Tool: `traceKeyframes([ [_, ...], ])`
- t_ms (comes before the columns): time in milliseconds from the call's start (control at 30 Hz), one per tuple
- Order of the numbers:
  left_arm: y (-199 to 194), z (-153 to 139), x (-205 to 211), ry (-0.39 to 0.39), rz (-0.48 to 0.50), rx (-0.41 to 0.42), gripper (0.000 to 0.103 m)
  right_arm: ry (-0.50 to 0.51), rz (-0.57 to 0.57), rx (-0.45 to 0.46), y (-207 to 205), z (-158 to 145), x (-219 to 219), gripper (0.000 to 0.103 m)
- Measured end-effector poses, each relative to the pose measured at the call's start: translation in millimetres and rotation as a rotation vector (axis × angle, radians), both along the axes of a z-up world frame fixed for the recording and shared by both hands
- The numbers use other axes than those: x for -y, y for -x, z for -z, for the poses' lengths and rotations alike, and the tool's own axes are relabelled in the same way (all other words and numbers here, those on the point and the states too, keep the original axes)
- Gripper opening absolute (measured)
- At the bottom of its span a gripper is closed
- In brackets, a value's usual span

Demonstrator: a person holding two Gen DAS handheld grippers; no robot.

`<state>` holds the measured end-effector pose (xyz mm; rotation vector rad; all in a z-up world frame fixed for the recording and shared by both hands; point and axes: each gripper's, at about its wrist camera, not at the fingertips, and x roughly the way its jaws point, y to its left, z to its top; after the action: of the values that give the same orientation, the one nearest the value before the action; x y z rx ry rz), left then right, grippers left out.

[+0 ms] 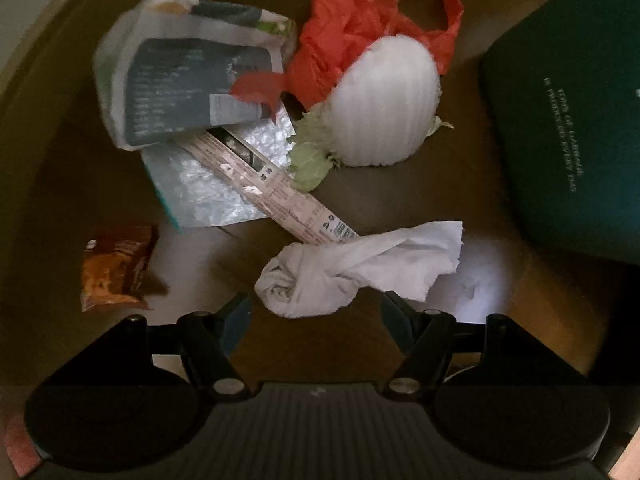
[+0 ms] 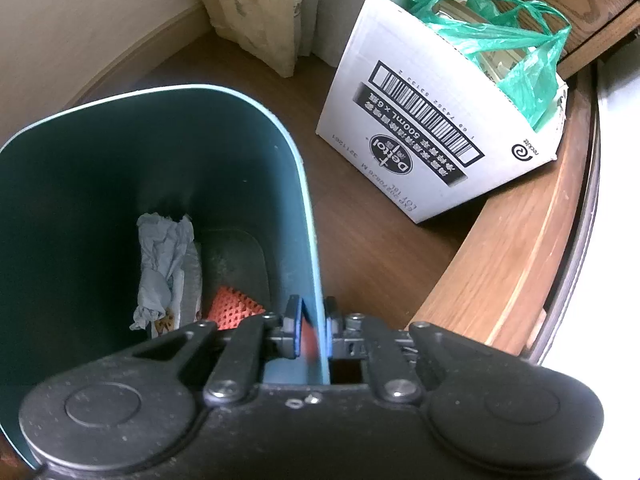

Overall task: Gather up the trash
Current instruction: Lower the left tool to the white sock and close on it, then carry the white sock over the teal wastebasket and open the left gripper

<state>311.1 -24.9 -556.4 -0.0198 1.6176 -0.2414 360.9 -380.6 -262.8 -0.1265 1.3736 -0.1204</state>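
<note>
**Floor litter and bin: handling notes**

Left claw [image 1: 316, 312]: jaws wide, holding nothing, poised over the near end of a crumpled white tissue [image 1: 352, 268] on the dark floor [image 1: 460, 184]. Tissue: judged very light, soft and easily crushed; the bunched knot at its near left end offers the firmest hold.

Other litter, farther off:
- long printed carton strip [image 1: 280, 188], thin and stiff-looking, its near end touching the tissue;
- silvery bubble mailer [image 1: 212, 188] beneath the strip, probably slippery;
- folded printed bag [image 1: 180, 80], far left;
- orange plastic bag [image 1: 360, 24], limp, far centre;
- white foam wrap [image 1: 384, 104], light and springy by appearance, lying against the orange bag;
- brown snack packet [image 1: 116, 268], apart at near left.

Right claw [image 2: 312, 332]: jaws narrow, clamped on the rim of the teal bin [image 2: 240, 128], one finger inside the wall and one outside.

Bin contents: crumpled pale paper [image 2: 164, 264], an orange mesh piece [image 2: 232, 308]; mostly unfilled.

White cardboard box [image 2: 420, 128], far right: holds a green plastic bag [image 2: 512, 40].
</note>
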Motion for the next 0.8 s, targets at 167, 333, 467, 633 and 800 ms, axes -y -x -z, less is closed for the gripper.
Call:
traceKeyframes([
  [167,-6,16,-1,0.015,-0.027,-0.03,0.069,-0.003,0.007,0.004,0,1,1,0.01],
  [333,-4,22,-1,0.003,-0.032,-0.058,0.037,0.0,0.006,0.008,1,1,1,0.01],
  [467,-2,8,-4,-0.016,-0.047,-0.029,0.032,0.012,0.0,0.009,1,1,-1,0.01],
  [633,5,-32,-7,0.0,-0.057,0.006,0.031,0.02,0.007,0.009,2,1,-5,0.011],
  [800,6,-101,-11,0.047,-0.077,0.063,0.031,-0.006,0.018,0.023,4,-4,-6,0.008],
])
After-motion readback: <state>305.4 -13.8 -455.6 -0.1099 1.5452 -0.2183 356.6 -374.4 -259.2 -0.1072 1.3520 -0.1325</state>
